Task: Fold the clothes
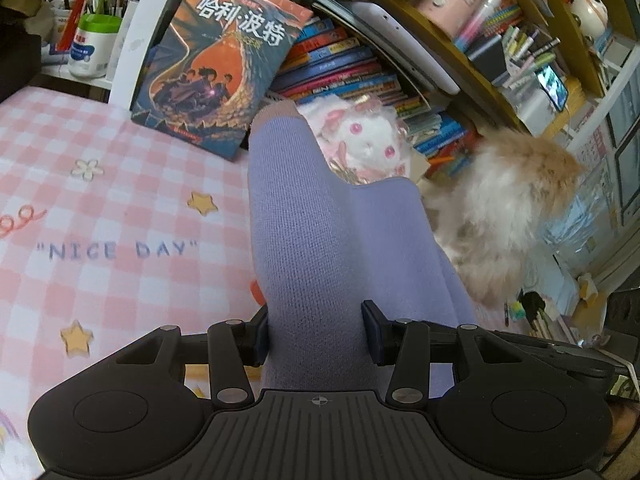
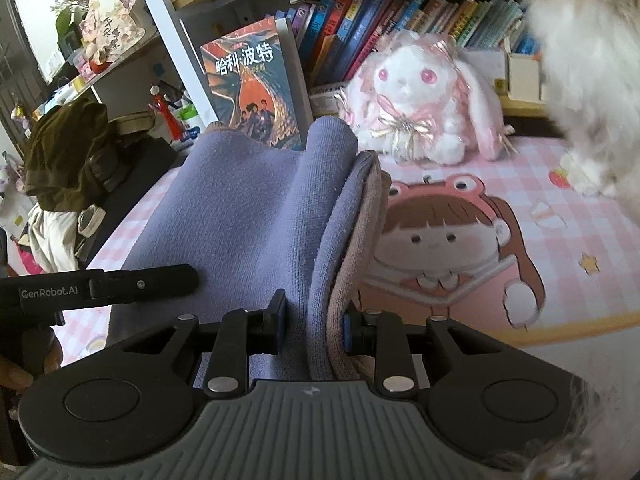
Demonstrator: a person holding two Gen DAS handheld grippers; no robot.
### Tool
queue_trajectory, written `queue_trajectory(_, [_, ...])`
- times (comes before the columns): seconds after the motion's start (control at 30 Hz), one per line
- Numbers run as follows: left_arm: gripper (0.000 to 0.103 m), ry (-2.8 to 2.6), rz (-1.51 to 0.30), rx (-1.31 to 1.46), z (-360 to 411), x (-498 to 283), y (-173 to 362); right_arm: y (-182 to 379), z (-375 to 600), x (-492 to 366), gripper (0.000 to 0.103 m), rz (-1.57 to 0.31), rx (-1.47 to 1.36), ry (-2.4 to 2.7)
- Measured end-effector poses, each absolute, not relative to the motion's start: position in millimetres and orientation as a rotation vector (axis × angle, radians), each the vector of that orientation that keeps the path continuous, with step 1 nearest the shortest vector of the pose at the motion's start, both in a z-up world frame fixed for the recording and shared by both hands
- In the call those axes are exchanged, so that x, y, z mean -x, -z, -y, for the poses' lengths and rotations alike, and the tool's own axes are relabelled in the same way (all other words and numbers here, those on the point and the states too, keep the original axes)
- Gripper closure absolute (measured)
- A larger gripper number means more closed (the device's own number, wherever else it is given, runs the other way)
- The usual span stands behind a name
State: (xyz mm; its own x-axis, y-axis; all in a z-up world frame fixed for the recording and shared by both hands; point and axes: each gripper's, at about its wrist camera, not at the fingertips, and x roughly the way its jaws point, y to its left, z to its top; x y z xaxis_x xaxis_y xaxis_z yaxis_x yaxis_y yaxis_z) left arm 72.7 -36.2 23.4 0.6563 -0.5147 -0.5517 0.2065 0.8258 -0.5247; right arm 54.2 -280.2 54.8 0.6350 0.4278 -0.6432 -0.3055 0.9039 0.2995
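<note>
A crammed bookshelf point(image 2: 400, 12) backs the pink checked mat point(image 1: 100, 208). Over the mat, the purple knit garment point(image 1: 320, 248) is clamped by the left gripper point(image 1: 316, 336) and the right gripper point(image 2: 314, 326). A plush rabbit point(image 2: 416, 96) sits beside a propped book point(image 2: 252, 84).

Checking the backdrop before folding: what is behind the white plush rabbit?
Behind the plush rabbit stands a row of upright books on the shelf. Their lower parts, and anything directly behind its body, are covered.

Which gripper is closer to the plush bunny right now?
Right, as far as I can judge. The right gripper holds the purple cloth with the plush bunny ahead-right. The left gripper sits farther left; cloth partly hides the bunny.
</note>
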Motion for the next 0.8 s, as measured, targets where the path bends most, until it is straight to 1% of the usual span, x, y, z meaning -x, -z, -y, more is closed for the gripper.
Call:
queue_trajectory(0.47, [0.059,0.390,-0.762,0.488,16.6,-167.3,-1.3,-40.7,244.3,-149.4,0.079,-0.768,-0.111,-0.399])
queue_trajectory(0.67, [0.059,0.364,-0.801,0.510,11.6,-196.2,16.1,-27.1,236.2,-184.5,0.079,-0.794,-0.095,-0.400])
queue_trajectory(0.8, [0.059,0.357,-0.793,0.505,11.9,-206.5,22.7,-17.9,236.6,-198.8,0.079,-0.799,-0.110,-0.403])
